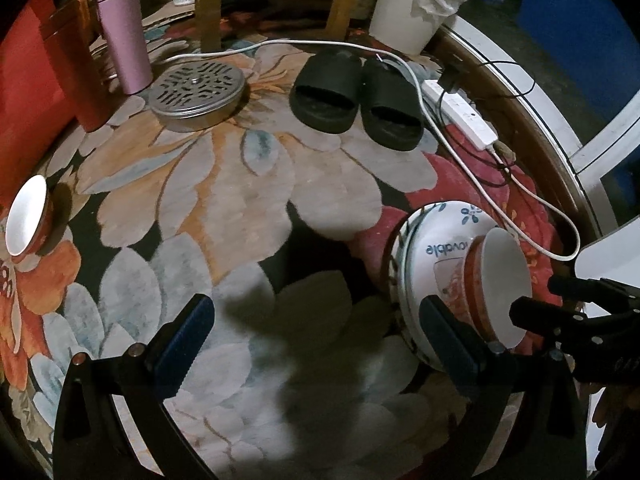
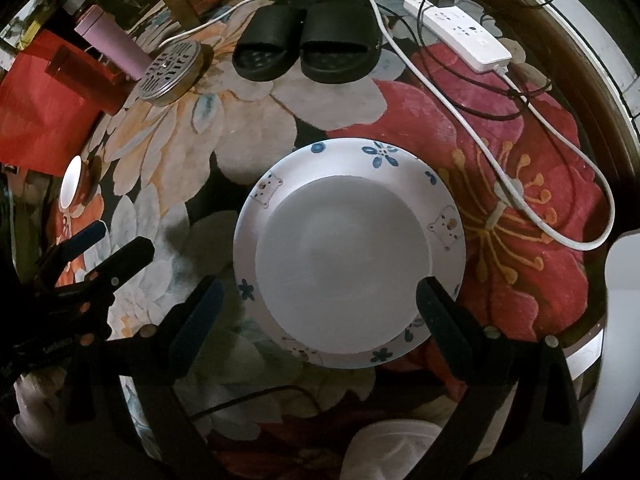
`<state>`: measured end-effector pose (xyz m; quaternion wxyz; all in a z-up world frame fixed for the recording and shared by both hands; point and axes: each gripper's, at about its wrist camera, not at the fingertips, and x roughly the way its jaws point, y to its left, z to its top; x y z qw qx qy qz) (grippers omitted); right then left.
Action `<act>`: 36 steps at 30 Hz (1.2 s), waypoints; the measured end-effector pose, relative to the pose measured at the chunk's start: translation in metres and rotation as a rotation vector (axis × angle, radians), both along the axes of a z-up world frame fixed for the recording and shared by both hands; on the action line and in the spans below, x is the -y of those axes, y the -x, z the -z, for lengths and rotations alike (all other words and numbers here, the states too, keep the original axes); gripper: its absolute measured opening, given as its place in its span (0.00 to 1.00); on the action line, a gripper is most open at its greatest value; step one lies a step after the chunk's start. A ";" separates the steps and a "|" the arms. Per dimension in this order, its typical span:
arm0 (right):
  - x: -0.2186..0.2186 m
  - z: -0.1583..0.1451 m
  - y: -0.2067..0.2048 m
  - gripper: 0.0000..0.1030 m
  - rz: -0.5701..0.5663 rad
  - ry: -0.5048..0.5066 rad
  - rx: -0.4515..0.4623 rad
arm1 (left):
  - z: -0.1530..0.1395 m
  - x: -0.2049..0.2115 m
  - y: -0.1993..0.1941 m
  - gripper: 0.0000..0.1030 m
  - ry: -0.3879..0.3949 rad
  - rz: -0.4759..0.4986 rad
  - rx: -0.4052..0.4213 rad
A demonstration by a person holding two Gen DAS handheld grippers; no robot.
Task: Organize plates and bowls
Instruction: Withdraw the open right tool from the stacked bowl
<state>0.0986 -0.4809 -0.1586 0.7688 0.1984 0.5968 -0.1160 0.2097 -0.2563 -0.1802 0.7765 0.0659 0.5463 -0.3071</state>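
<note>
While both grippers hover low over the floral rug (image 1: 256, 184), jaws spread wide and gripping nothing, the right gripper (image 2: 320, 312) straddles a red-patterned bowl (image 2: 344, 260) sitting on stacked white plates (image 2: 360, 156). Left gripper (image 1: 316, 340) sits just left of that stack, over bare rug. Second bowl (image 1: 26, 216) far left. Black slippers (image 1: 356, 96), power strip (image 1: 460, 116), white cable (image 1: 532, 200) and metal grate lid (image 1: 198, 92) lie beyond.
</note>
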 end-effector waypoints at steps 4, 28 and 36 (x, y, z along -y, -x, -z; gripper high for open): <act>-0.005 0.001 -0.003 0.95 -0.008 0.002 -0.003 | 0.002 -0.009 -0.003 1.00 -0.006 -0.012 -0.001; -0.044 0.002 -0.019 0.96 -0.076 0.011 0.002 | 0.007 -0.062 -0.012 1.00 -0.033 -0.078 -0.005; -0.060 0.003 -0.026 0.96 -0.110 0.021 0.005 | 0.011 -0.084 -0.016 1.00 -0.045 -0.107 -0.007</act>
